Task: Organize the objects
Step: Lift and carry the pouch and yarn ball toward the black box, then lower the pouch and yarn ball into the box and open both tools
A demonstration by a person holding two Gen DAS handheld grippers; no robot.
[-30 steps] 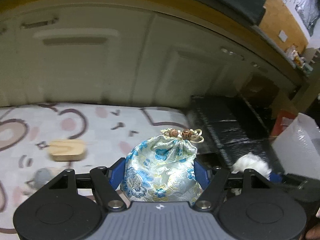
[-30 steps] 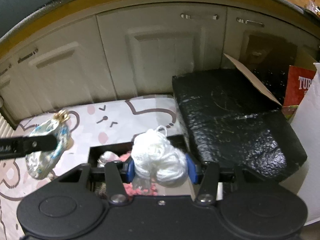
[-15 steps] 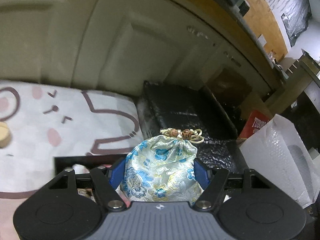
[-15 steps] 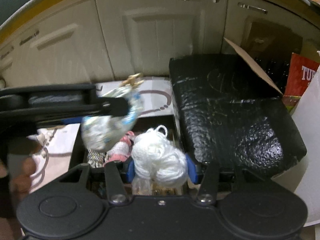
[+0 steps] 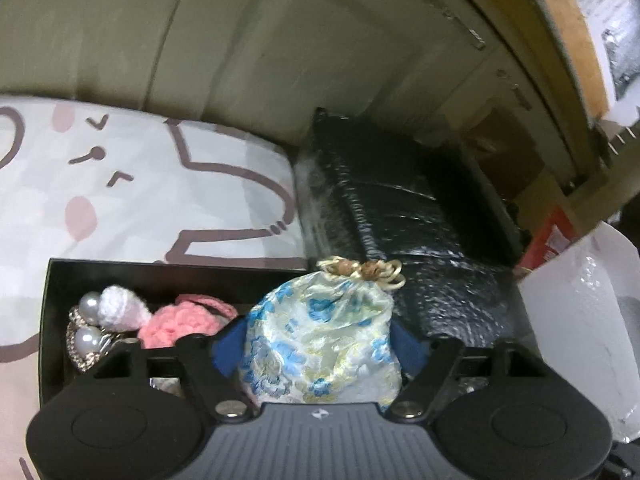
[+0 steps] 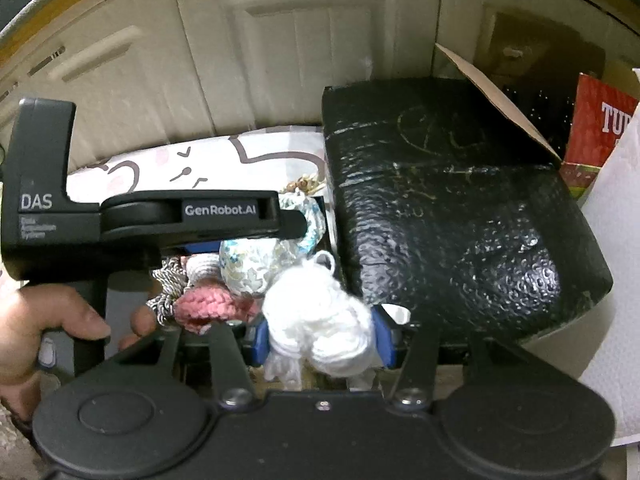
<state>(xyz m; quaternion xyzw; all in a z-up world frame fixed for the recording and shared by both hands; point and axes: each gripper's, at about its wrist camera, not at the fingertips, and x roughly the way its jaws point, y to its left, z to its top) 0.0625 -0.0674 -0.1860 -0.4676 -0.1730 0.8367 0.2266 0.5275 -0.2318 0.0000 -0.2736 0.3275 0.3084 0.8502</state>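
My left gripper [image 5: 320,344] is shut on a pale silk drawstring pouch [image 5: 320,340] with blue flowers and holds it over the right part of an open black box [image 5: 54,320]. The box holds a pink crochet piece [image 5: 176,326], a white crochet piece [image 5: 120,306] and pearl jewellery [image 5: 86,332]. My right gripper [image 6: 320,336] is shut on a white yarn ball [image 6: 320,320] just above the same box. In the right wrist view the left gripper [image 6: 296,220] and the pouch [image 6: 256,264] sit directly ahead, over the box contents.
A large black textured case [image 6: 460,208] lies right of the box. Cream cabinet doors [image 6: 280,60] stand behind. A cartoon-print mat [image 5: 140,184] covers the floor. A red carton [image 6: 600,128] and white bubble wrap [image 5: 580,320] are at the far right.
My left gripper has carried the pouch right and forward, from over the mat to above the black box. My right gripper with the yarn has come closer to the box.
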